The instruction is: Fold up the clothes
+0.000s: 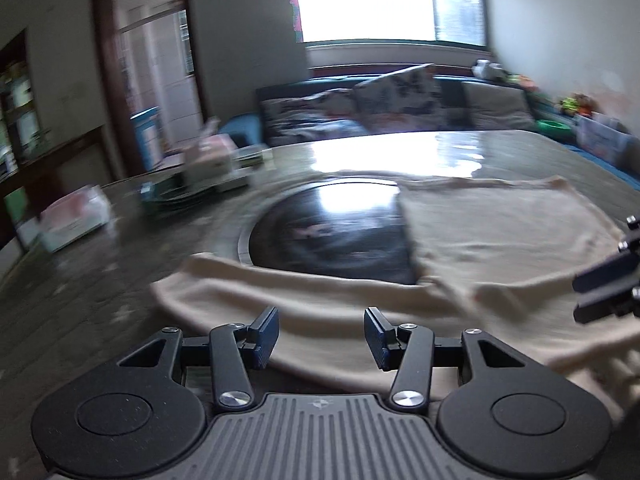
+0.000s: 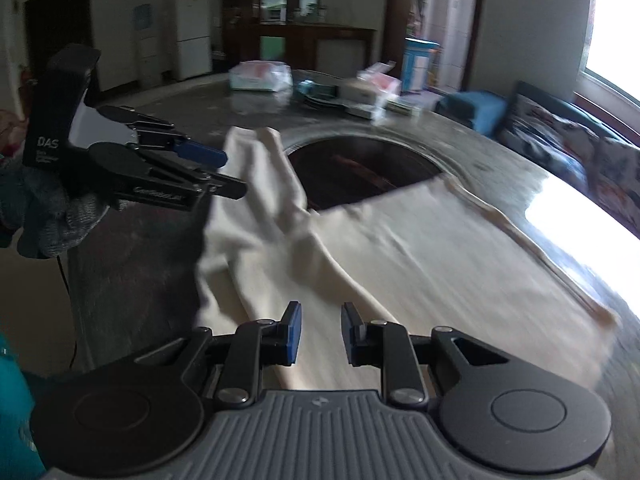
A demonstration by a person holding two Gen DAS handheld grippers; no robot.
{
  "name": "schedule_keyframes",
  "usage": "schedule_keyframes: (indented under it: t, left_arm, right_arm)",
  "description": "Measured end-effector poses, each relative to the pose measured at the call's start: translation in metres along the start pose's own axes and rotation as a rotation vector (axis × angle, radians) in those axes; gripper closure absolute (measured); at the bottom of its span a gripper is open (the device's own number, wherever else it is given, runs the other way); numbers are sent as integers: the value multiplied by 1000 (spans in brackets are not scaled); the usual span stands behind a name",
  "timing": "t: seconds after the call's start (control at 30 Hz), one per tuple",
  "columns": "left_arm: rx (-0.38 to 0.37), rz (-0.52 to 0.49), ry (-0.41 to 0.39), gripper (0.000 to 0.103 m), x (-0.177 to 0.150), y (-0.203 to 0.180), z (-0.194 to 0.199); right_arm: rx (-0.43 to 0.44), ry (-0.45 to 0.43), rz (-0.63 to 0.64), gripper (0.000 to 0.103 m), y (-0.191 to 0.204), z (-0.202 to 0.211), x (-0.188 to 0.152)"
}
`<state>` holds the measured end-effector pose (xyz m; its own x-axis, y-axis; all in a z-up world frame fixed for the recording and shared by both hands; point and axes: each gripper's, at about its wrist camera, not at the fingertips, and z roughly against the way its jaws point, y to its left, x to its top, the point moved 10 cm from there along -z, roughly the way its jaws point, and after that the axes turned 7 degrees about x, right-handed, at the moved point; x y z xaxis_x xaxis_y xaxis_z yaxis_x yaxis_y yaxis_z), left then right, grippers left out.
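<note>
While both hang open, the left gripper and right gripper hover over the cream garment.

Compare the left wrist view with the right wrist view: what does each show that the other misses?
Only the left wrist view shows the bright window head-on and the long sofa beneath it. Only the right wrist view shows the white fridge, the gloved hand and the whole left gripper from the side. Both show the cream garment spread on the table, over the dark round inset, and each view's own open gripper; the right gripper hovers above cloth.
</note>
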<state>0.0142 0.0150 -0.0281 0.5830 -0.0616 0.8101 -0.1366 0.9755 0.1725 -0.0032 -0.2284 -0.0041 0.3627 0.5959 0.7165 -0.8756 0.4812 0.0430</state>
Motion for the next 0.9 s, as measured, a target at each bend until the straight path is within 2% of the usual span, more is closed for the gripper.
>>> schedule_keyframes:
  t: [0.13, 0.3, 0.5, 0.7, 0.77, 0.83, 0.87, 0.9]
  left_arm:
    - [55, 60, 23, 53, 3, 27, -13]
    - [114, 133, 61, 53, 3, 54, -29]
    - [158, 217, 100, 53, 4, 78, -49]
    - [167, 286, 148, 56, 1, 89, -65]
    - [164, 307, 155, 63, 0, 91, -68]
    - [160, 324, 151, 74, 1, 93, -69]
    - [157, 332, 148, 81, 1, 94, -71]
    - [152, 341, 145, 94, 2, 95, -71]
  right_arm:
    - [22, -3, 29, 82, 8, -26, 15]
    - [34, 21, 18, 82, 9, -50, 16]
    - [37, -2, 32, 82, 17, -34, 17]
    - [44, 29, 46, 81, 25, -41, 8]
    - [44, 22, 40, 81, 25, -39, 8]
    - [40, 9, 34, 81, 25, -34, 10]
    - [37, 3, 33, 81, 24, -31, 10]
    - [33, -2, 32, 81, 24, -28, 11]
